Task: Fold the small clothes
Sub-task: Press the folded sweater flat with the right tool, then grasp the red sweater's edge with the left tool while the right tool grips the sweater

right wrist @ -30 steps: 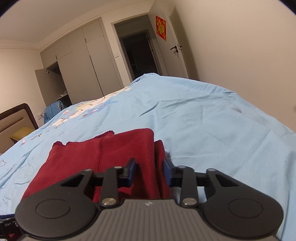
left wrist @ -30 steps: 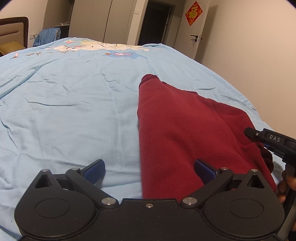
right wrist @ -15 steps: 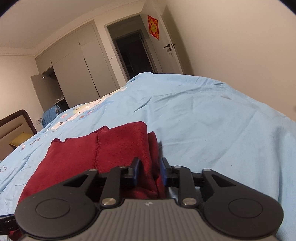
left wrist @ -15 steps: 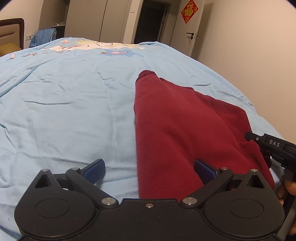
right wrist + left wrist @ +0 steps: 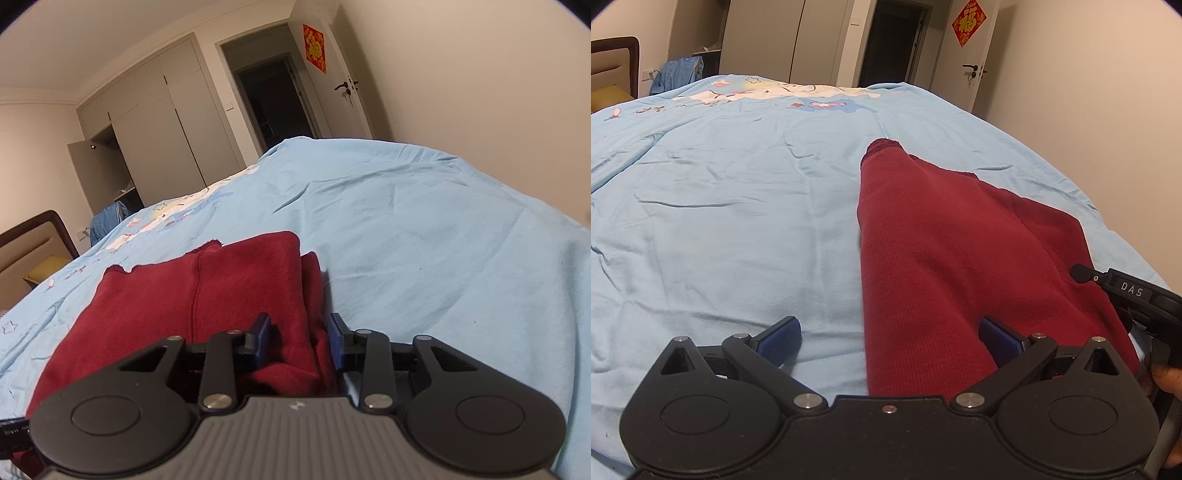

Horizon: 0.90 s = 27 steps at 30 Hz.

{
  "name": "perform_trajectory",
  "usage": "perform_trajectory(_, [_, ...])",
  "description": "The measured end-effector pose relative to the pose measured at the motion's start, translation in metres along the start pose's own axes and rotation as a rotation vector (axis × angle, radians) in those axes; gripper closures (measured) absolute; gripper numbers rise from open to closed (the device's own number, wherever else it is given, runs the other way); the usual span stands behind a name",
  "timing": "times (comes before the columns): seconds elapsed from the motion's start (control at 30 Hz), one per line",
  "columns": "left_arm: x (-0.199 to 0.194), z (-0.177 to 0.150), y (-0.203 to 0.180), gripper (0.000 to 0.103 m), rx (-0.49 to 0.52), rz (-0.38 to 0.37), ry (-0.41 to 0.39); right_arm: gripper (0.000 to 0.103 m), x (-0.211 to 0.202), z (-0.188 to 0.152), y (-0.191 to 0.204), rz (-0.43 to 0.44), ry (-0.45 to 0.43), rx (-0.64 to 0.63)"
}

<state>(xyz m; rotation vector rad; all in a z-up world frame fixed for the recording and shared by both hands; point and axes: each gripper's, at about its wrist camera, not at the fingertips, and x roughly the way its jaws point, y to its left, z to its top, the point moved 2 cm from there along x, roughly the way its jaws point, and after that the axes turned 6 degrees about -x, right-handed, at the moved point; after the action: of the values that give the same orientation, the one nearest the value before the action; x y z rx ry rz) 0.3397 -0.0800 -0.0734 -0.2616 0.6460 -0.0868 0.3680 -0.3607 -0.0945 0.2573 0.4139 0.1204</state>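
A dark red knitted garment (image 5: 942,240) lies folded lengthwise on the light blue bed cover (image 5: 720,221). My left gripper (image 5: 890,328) is wide open low over the garment's near end. Its left pad (image 5: 781,334) is over bare cover and its right pad (image 5: 997,339) over the red cloth. In the right wrist view the garment (image 5: 221,284) shows a layered folded right edge. My right gripper (image 5: 299,328) stands open around that edge, with cloth between its fingers. The left wrist view shows the right gripper's body (image 5: 1126,291) at the garment's right side, held by a hand (image 5: 1167,380).
The bed's right edge runs close to a beige wall (image 5: 1089,110) with a door (image 5: 975,70). A brown headboard (image 5: 613,62) and a blue heap of cloth (image 5: 679,74) are at the far left. Wardrobe doors (image 5: 159,129) stand behind the bed.
The right gripper's fingers closed in on the garment's folded edge half a second ago and have now spread apart again. The left gripper stayed open and shifted slightly.
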Motion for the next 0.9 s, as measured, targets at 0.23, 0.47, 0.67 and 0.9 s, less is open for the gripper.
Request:
perform_trajectory(0.23, [0.001, -0.001, -0.001, 0.001, 0.001, 0.000, -0.001, 0.069, 0.000, -0.006, 0.000, 0.002, -0.020, -0.012])
perform_trajectory(0.47, [-0.002, 0.000, -0.001, 0.001, 0.009, -0.009, -0.007, 0.069, -0.001, -0.008, 0.000, 0.001, -0.027, -0.014])
perform_trajectory(0.67, [-0.020, 0.013, 0.008, 0.001, -0.006, -0.056, -0.100, 0.069, -0.002, -0.009, 0.001, -0.004, -0.032, -0.025])
perform_trajectory(0.9, [-0.014, 0.039, 0.033, 0.004, -0.119, -0.140, -0.108, 0.070, -0.002, -0.011, 0.000, 0.002, -0.040, -0.024])
